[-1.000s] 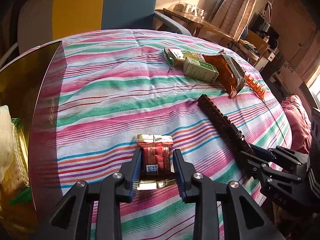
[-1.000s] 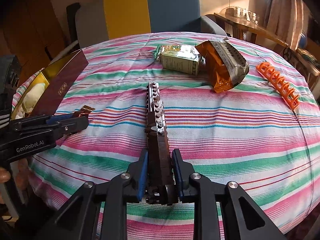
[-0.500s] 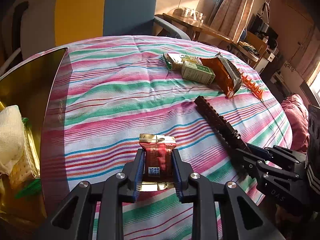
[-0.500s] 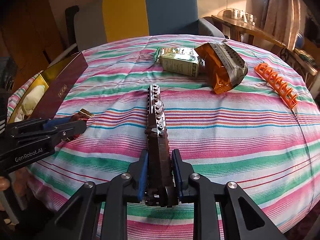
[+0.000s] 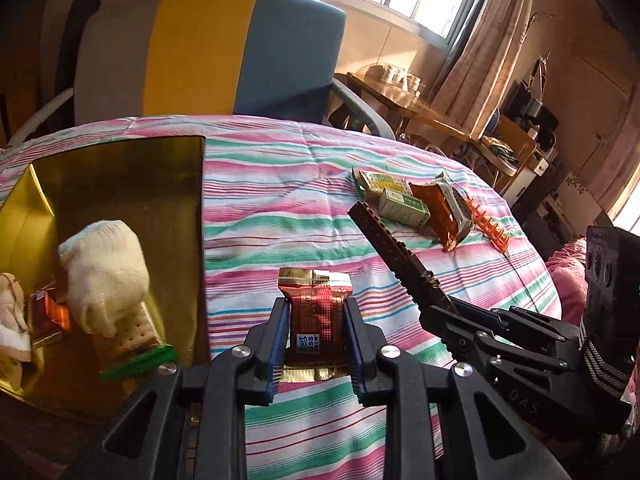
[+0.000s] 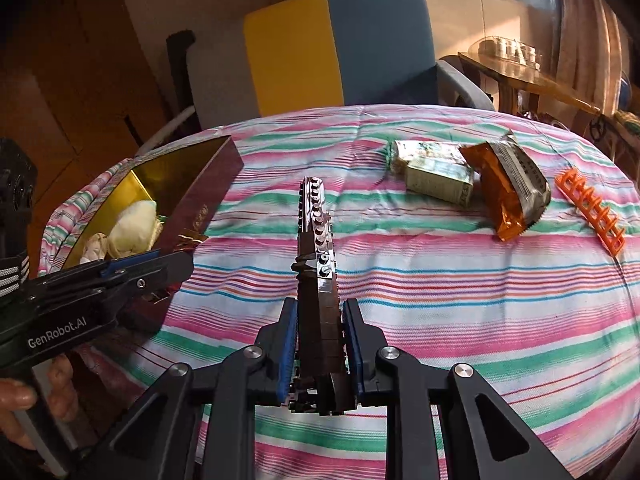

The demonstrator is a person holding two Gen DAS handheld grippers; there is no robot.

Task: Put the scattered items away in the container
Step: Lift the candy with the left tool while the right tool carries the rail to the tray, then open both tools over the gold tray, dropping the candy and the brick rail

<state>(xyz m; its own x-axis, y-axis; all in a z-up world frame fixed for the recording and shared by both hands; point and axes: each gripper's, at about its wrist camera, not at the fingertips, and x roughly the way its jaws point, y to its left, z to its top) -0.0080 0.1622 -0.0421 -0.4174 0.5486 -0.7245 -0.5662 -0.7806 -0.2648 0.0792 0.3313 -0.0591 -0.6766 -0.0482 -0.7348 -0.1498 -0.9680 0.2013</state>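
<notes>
My left gripper (image 5: pixel 316 312) is shut on a red and gold snack packet (image 5: pixel 318 308), held above the striped cloth just right of the gold-lined box (image 5: pixel 120 184). My right gripper (image 6: pixel 319 320) is shut on the near end of a long dark brown brick bar (image 6: pixel 316 232), which points away from me, lifted off the cloth. That bar (image 5: pixel 396 252) and the right gripper (image 5: pixel 452 312) also show at the right in the left wrist view. The left gripper (image 6: pixel 176 268) shows at the left in the right wrist view, next to the box (image 6: pixel 208 196).
The box holds a white glove (image 5: pixel 104 276), a cracker pack (image 5: pixel 136 340) and a red packet (image 5: pixel 52 308). At the far right of the table lie two green cartons (image 6: pixel 436 172), an orange snack bag (image 6: pixel 508 188) and an orange comb-like piece (image 6: pixel 592 208). A yellow and blue chair (image 6: pixel 336 48) stands behind.
Both grippers have risen with their loads: the snack packet and the brick bar have left the cloth. The left gripper has moved towards the box, which now shows more of its inside.
</notes>
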